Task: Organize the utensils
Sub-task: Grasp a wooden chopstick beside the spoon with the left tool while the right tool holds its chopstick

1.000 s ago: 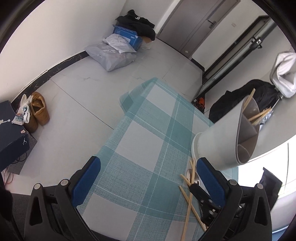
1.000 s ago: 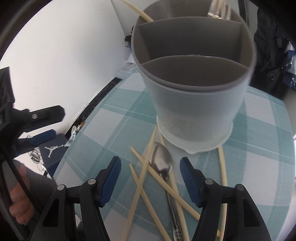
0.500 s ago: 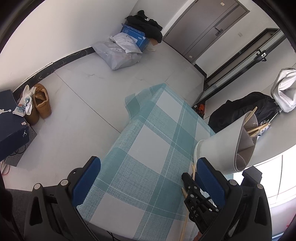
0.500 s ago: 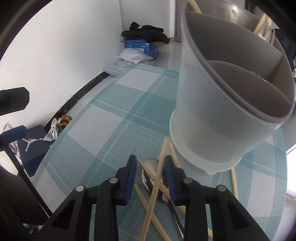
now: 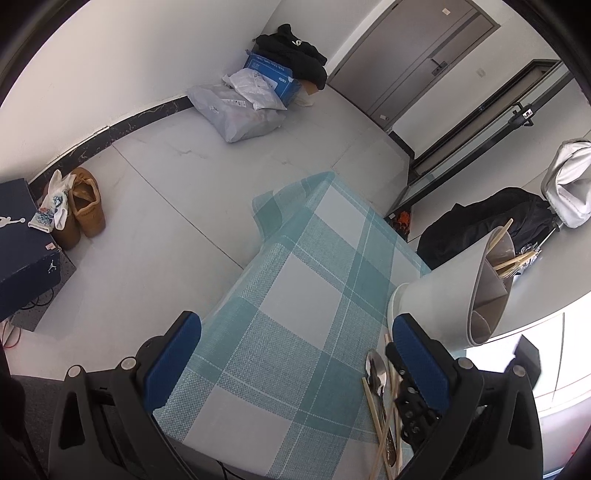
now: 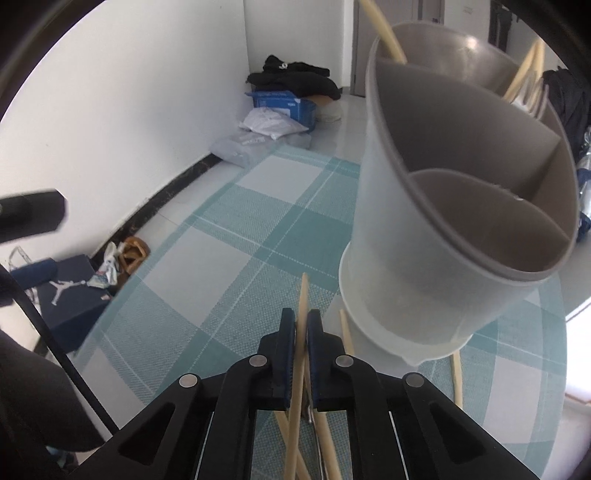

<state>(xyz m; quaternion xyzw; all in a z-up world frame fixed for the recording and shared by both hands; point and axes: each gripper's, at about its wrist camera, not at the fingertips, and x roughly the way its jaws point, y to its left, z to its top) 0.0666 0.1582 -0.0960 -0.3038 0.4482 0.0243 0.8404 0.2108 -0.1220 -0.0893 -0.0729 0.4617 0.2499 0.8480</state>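
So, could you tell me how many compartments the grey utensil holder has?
3: the nearest one and the middle one, both showing nothing inside, and the farthest, holding chopsticks. Their bottoms are hidden.

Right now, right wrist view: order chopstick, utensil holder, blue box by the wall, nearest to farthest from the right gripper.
1. chopstick, clamped in the right gripper, dead center.
2. utensil holder, just right, on the tablecloth.
3. blue box, far across the floor by the wall.
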